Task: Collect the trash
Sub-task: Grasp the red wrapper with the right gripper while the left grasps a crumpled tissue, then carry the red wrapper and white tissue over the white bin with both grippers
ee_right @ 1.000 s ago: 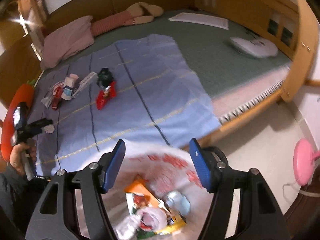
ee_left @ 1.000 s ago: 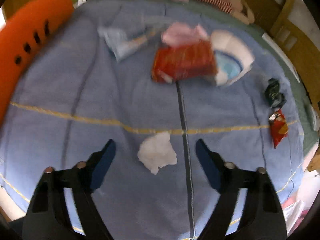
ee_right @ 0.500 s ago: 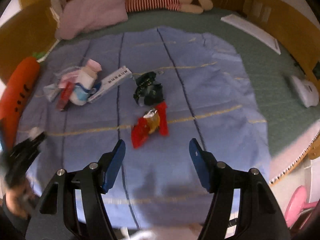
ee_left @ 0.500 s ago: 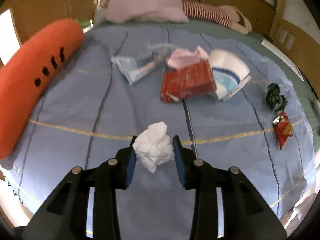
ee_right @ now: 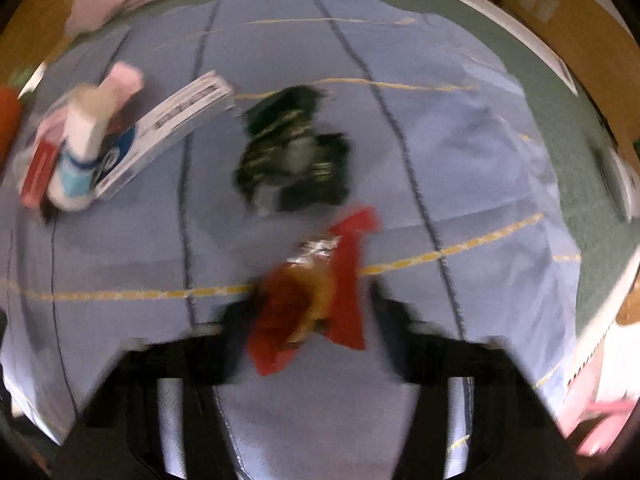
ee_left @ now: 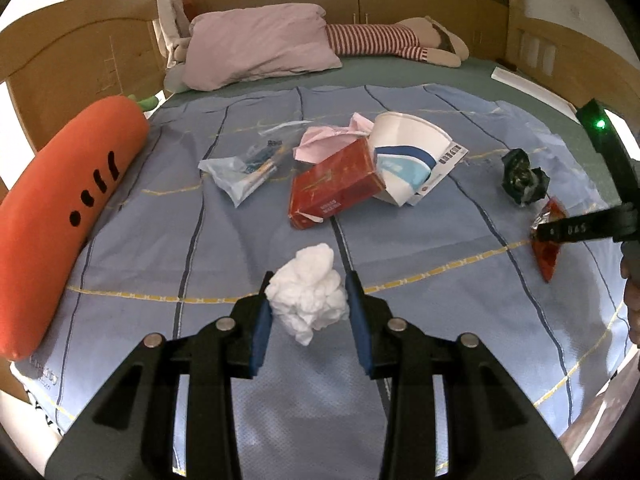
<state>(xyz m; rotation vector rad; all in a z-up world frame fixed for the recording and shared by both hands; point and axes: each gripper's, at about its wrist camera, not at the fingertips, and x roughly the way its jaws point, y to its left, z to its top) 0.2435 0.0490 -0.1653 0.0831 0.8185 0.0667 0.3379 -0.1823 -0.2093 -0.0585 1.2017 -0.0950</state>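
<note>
A crumpled white tissue [ee_left: 308, 300] hangs just above the blue blanket [ee_left: 420, 320], with my left gripper [ee_left: 309, 286] shut on it. My right gripper [ee_right: 312, 312] points down at a red snack wrapper [ee_right: 344, 280] lying on the blanket. Its jaws are closing, and the wrapper fills the gap between the blurred fingers. The left wrist view shows that gripper [ee_left: 580, 228] at the far right, on the same wrapper [ee_left: 546, 256]. A crumpled black wrapper [ee_right: 292, 152] lies just beyond it.
A heap of litter sits mid-blanket: a red box [ee_left: 334, 188], a paper cup [ee_left: 404, 156], pink paper and a clear plastic bag [ee_left: 240, 172]. An orange carrot plush [ee_left: 60, 208] lines the left edge. A pillow [ee_left: 260, 44] and a striped plush lie at the headboard.
My left gripper closed on the tissue and lifted it slightly. My right gripper swung from over the trash bag to the bed, came down on the red wrapper and narrowed its jaws.
</note>
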